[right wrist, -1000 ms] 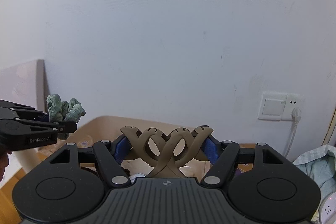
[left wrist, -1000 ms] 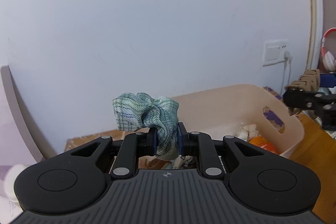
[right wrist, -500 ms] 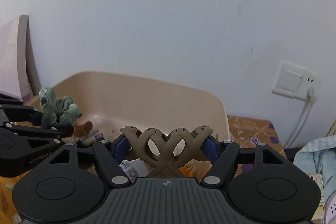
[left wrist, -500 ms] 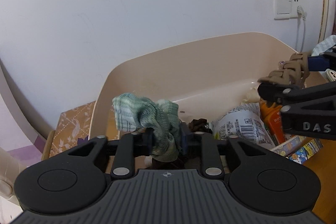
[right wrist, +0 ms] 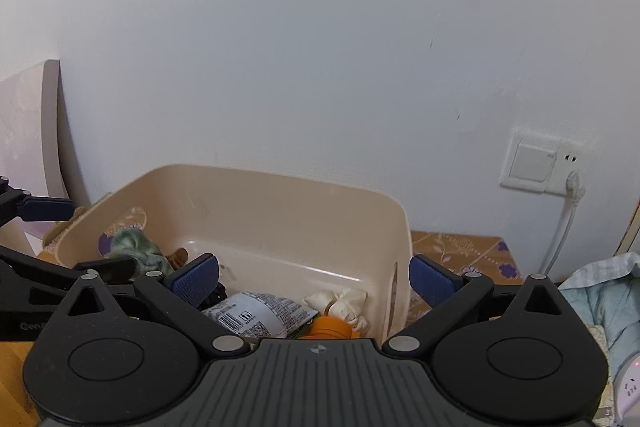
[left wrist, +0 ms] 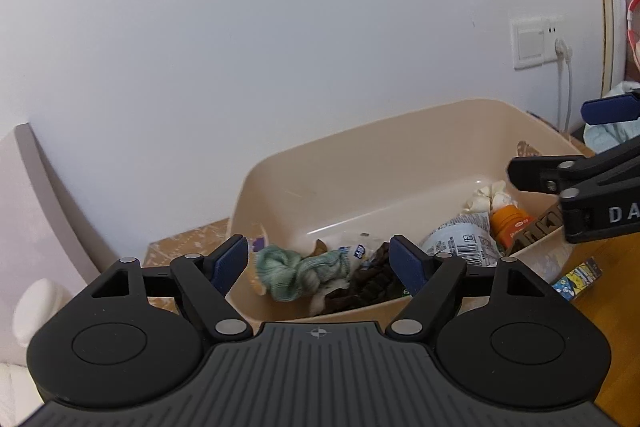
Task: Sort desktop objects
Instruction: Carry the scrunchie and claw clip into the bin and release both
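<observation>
Both grippers hanging empty over the bin

White wall behind; we're hovering left gripper (left wrist: 318,261) & right gripper (right wrist: 314,279), jaws spread wide, holding nothing. Green scrunchie (left wrist: 298,271) is lying inside beige bin (left wrist: 400,163). Risk: we're sitting close to the rim, so lowering could be knocking it

This is a lived-in room of a home. A plain white plastered wall (right wrist: 320,67) carries a white wall switch and socket plate (right wrist: 538,163) with a plugged-in cable. A beige plastic tub (left wrist: 400,163) holds everyday clutter: a green fabric scrunchie (left wrist: 296,269), a crinkled snack packet (right wrist: 256,315). Crumpled pale blue cloth (right wrist: 600,295) lies nearby.
</observation>
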The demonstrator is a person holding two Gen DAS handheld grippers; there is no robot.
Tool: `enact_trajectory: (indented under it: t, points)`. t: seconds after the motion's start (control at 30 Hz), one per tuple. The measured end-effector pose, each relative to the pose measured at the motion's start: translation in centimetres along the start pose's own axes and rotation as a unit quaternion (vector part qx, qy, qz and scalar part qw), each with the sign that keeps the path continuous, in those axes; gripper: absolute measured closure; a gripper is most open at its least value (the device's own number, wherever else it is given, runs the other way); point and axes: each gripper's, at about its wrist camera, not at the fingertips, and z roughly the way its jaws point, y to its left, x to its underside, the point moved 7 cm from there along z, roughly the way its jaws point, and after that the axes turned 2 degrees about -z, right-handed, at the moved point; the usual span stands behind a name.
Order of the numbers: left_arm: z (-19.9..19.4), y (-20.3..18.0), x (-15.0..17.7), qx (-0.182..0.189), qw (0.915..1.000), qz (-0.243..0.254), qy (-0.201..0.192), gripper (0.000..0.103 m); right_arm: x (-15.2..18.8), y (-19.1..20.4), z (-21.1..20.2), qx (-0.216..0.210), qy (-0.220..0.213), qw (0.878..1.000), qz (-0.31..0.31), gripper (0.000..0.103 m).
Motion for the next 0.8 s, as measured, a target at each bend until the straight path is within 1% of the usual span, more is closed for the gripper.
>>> enact_trajectory:
  t: [0.1, 0.2, 0.33, 0.53, 0.67, 0.8]
  points:
    - [-1.7, 1.1, 0.1, -0.007, 0.9999, -0.006, -0.012, 0.023, 0.2, 0.0, -2.0, -0.001, -0.012, 1.000, -0.006, 0.000]
    - [-3.5, 1.9, 0.6, -0.002, 0.9998, -0.007, -0.017, 0.022, 0.8, -0.5, -3.8, -0.005, -0.022, 1.000, -0.010, 0.000]
    - [-5.3, 2.8, 2.3, 0.000, 0.9998, 0.004, -0.019, 0.021, 2.9, -0.9, -6.4, -0.011, -0.021, 1.000, -0.018, 0.000]
    - [-7.3, 3.4, 6.8, 0.018, 0.9998, 0.007, 0.002, 0.021, 7.4, -0.8, -9.4, -0.021, 0.004, 0.999, -0.048, 0.000]
    - [-7.4, 3.0, 10.1, 0.022, 0.9993, 0.024, 0.019, 0.021, 10.8, -0.2, -9.7, -0.010, 0.020, 0.997, -0.074, 0.000]
    - [-6.8, 2.6, 12.8, 0.029, 0.9986, 0.024, 0.037, 0.021, 13.6, 0.5, -9.2, -0.008, 0.039, 0.995, -0.088, 0.000]
